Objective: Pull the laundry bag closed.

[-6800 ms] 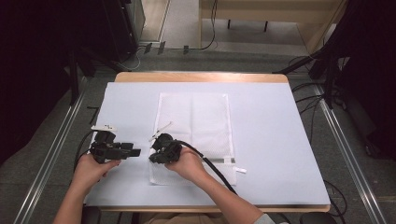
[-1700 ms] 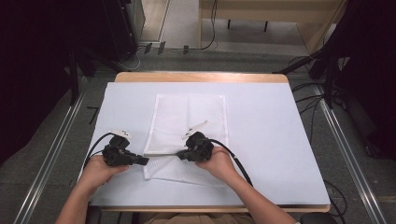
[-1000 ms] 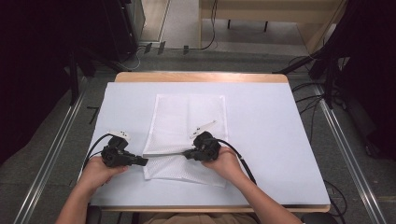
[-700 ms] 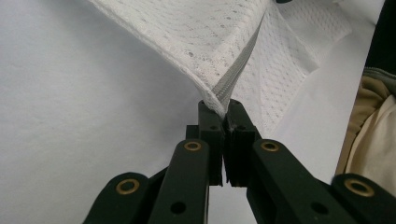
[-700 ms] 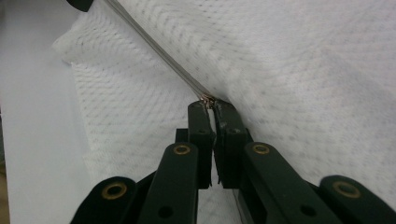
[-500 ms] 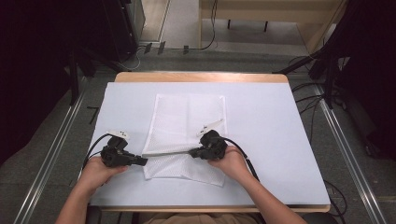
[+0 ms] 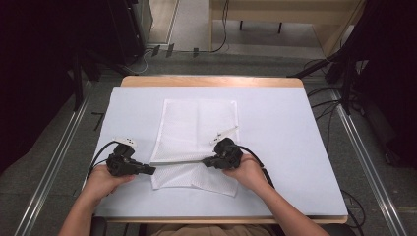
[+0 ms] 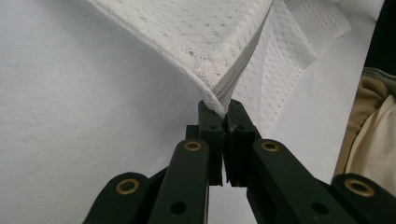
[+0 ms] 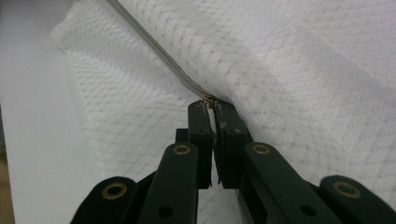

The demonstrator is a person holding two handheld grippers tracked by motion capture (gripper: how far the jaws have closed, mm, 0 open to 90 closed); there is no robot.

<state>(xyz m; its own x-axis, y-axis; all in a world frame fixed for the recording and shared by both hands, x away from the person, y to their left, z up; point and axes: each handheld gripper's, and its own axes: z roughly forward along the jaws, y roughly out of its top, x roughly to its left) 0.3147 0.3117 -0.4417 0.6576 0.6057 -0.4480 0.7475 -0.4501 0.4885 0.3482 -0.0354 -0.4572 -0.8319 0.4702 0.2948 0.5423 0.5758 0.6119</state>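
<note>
A white mesh zipper bag (image 7: 196, 125) lies mid-table, its near part lifted along a grey zipper (image 7: 179, 162). My left gripper (image 7: 153, 170) is shut on the bag's corner at the zipper's left end; in the left gripper view the jaws (image 8: 223, 108) pinch the mesh (image 8: 196, 42) beside the zipper (image 8: 243, 60). My right gripper (image 7: 204, 161) is shut on the zipper pull, level with the left gripper. The right gripper view has the jaws (image 9: 210, 106) closed on the metal pull (image 9: 207, 98), with the zipper (image 9: 159, 51) running away up-left across the mesh (image 9: 303, 70).
A white mat (image 7: 285, 147) covers the table, with a wooden edge (image 7: 211, 81) at the far side. Cables trail from both grippers over the mat. Dark stands and cables (image 7: 344, 73) flank the table on the floor. Beige clothing (image 8: 369, 140) of the person is at the near edge.
The right gripper has slid rightward along the zipper line, away from the left one. The left gripper has stayed in place, and the zipper between them is stretched longer.
</note>
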